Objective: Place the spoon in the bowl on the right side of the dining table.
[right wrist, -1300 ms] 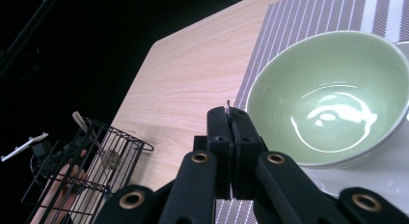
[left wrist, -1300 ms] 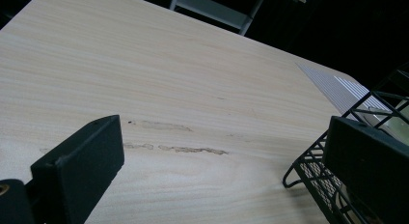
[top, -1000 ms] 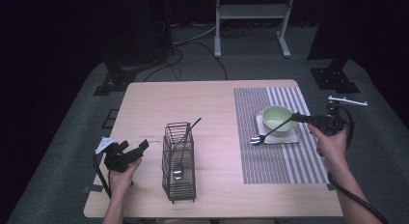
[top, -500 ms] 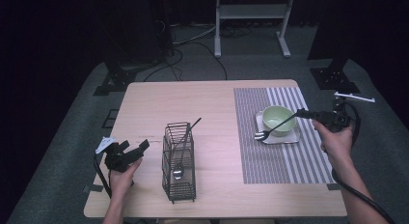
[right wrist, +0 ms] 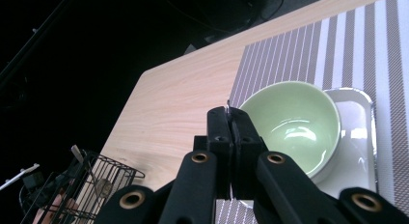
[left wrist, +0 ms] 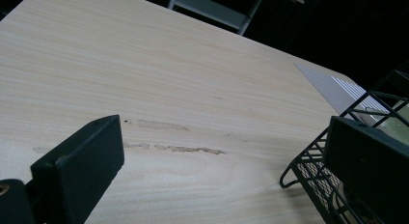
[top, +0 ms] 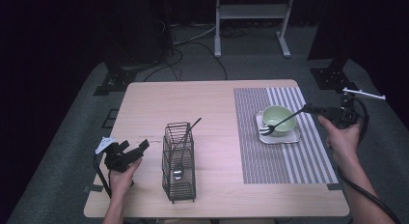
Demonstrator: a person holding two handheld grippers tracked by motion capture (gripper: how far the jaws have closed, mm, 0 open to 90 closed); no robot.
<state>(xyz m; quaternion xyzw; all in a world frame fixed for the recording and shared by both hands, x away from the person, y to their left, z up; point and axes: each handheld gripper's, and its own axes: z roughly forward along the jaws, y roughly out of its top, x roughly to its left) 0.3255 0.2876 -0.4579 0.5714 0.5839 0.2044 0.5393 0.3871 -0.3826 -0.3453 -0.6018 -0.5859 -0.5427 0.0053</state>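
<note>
The right tongs (top: 308, 108) sit at the right edge of the high view, just past the striped mat (top: 289, 156), and they are pressed together on the handle end of a fork (top: 279, 123). In the right gripper view the two black jaws meet flat with only a sliver of metal showing between them. The fork runs from the tongs down and to the left in the high view, its long axis slanting across the green bowl (top: 278, 119), with the tines low over the near-left edge of the small white tray (top: 294, 137) that the bowl stands on. Whether the tines touch the tray or hang just above it I cannot tell.

The left tongs (top: 137, 149) rest at the lower left of the high view, spread wide and holding nothing; the left gripper view shows bare bench (left wrist: 169, 89) between the jaws, with a corner of the wire basket (top: 179, 161) beside the right jaw.

That basket stands in the lower middle of the high view, left of the mat, with a spoon (top: 179, 172) and a dark utensil already leaning inside.

The relation that counts is this: the basket lies well to the left of the fork and lower in the frame, closer to the idle left tongs than to the right ones. If the fork is bound for the basket, I judge the right hand must carry it leftward across the mat and tip it from its slant toward upright.
</note>
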